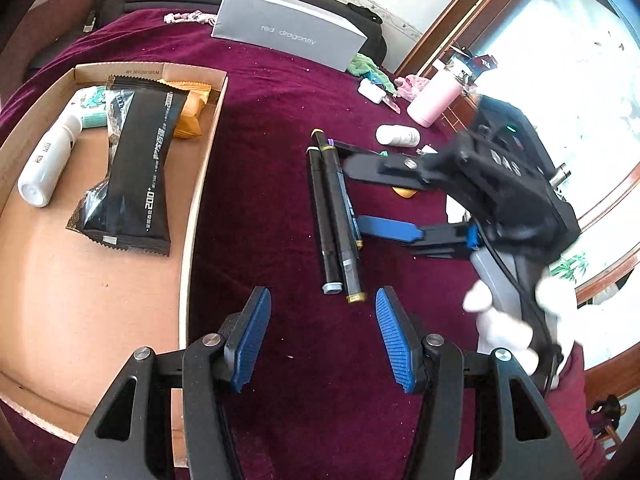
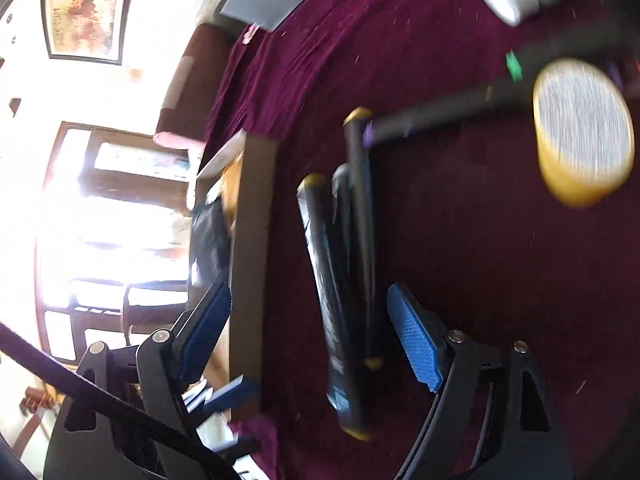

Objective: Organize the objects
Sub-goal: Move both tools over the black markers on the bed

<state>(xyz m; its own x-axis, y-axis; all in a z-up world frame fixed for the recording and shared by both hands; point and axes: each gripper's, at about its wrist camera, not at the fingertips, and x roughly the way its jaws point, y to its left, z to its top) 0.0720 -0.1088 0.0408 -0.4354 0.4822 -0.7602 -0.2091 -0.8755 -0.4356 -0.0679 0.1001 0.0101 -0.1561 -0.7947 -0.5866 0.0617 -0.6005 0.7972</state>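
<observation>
marker pens [image 1: 336, 220] lie bundled on the maroon cloth [image 1: 280, 120], just right of the cardboard tray [image 1: 192, 216], long axis crosswise to the right gripper [image 1: 352, 196]. its fingers spread wide astride them, pads not pressing. left gripper [image 1: 320, 336] hovers nearby, part open, empty.

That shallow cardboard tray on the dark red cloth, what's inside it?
In the cardboard tray lie a white bottle, a black snack packet, a teal-and-white item and an orange packet. The black packet partly covers both.
</observation>
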